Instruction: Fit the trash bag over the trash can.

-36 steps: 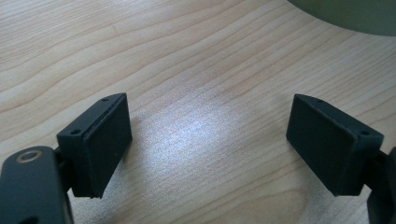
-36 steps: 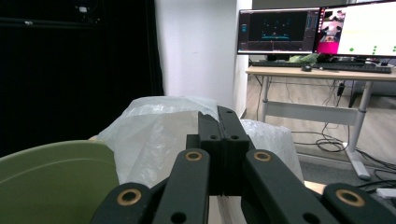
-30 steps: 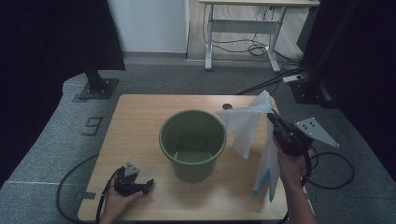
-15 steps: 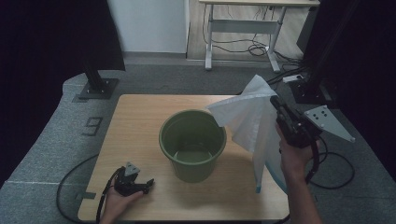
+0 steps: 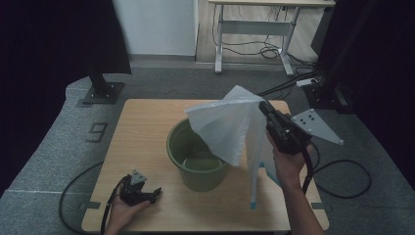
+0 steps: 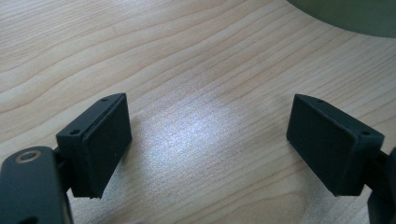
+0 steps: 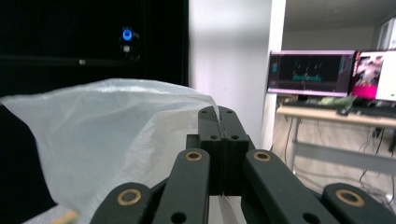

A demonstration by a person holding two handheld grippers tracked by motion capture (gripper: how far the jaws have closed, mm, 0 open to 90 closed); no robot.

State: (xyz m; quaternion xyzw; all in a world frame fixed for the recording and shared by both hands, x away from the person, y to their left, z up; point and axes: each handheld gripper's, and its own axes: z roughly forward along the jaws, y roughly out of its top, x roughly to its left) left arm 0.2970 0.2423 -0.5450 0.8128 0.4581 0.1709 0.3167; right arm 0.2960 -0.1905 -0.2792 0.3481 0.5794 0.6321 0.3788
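At the near left corner of the table (image 5: 147,122), the left gripper (image 5: 143,192) rests in the person's hand. Its jaws stand wide apart with nothing between them; the left gripper view shows bare wood beneath and the bin's wall at the top edge. No change observed there against the earlier frames.

At centre stands the green bin (image 5: 198,156), upright, mouth open, apparently unlined.

To the right, the right gripper (image 5: 264,105) has its jaws fully closed on an edge of the white plastic bag (image 5: 230,125); the right gripper view confirms film pinched between the pads. Compared with a second ago, this gripper has risen and shifted toward the bin, and the bag has lifted and spread from a narrow hanging strip into a broad fan. Judgement: the bag is being shaken open for lining the bin.

Orientation: the bag hangs from its pinched edge, long axis roughly vertical, blue-trimmed end lowest near the table's front right. One flap reaches leftward over the bin's rim.
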